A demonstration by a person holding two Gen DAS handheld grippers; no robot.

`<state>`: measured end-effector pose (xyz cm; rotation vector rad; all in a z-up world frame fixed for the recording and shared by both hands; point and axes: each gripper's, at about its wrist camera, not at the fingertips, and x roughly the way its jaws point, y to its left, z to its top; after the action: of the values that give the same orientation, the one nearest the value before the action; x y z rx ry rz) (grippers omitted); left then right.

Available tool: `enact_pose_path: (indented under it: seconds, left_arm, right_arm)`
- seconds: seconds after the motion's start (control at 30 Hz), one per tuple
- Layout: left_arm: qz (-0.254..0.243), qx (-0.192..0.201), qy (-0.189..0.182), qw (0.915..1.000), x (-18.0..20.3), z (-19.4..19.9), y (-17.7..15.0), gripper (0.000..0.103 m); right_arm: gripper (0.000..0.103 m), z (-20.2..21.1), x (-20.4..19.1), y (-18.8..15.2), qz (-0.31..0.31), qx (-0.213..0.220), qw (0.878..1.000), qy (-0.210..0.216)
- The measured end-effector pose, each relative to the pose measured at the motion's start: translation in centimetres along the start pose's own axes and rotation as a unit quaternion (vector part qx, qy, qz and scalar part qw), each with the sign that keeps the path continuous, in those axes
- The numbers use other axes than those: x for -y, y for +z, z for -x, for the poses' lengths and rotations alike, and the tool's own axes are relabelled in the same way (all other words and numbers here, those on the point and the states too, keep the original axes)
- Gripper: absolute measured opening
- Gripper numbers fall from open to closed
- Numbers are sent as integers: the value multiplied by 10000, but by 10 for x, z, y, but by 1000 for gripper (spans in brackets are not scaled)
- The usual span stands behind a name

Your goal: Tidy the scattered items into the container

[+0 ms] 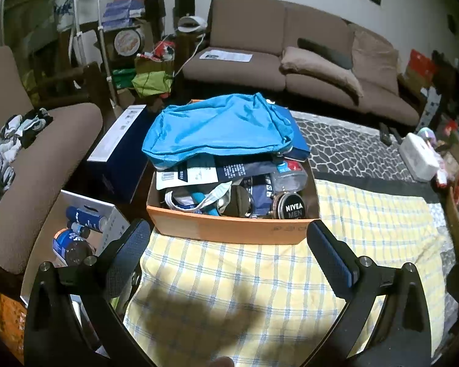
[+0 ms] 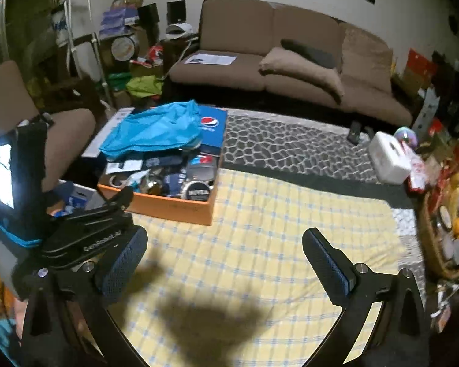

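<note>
An orange cardboard box (image 1: pixel 229 229) stands on a yellow checked cloth (image 1: pixel 244 290) and is packed with items. A bright blue bag (image 1: pixel 220 128) lies over its far half, and a black Nivea Men tin (image 1: pixel 291 207), packets and a small bottle fill the near half. My left gripper (image 1: pixel 228 238) hangs open just in front of the box's near wall, nothing between its fingers. In the right wrist view the same box (image 2: pixel 168 206) sits to the upper left. My right gripper (image 2: pixel 225 246) is open over the bare cloth (image 2: pixel 260 244), apart from the box.
A white carton (image 1: pixel 85 214) with blue bottles sits left of the cloth, a dark blue box (image 1: pixel 119 153) behind it. A brown sofa (image 1: pixel 290 61) lines the back wall. A white box (image 2: pixel 388 159) and a cluttered basket (image 2: pixel 443 229) stand at the right. The left gripper's body (image 2: pixel 85 229) shows at the left.
</note>
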<state>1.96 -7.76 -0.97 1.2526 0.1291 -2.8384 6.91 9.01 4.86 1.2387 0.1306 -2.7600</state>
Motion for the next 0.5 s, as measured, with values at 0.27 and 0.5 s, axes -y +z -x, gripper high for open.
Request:
enact_pose_path:
  seconds: [0.27, 0.5]
  left_arm:
    - [8, 94, 12, 10000, 0, 2, 0, 102]
    - [-44, 64, 55, 10000, 2, 1, -2, 102]
  right_arm:
    - [102, 2, 2, 2, -125, 29, 9999, 108]
    - [102, 3, 1, 1, -122, 26, 9998, 147]
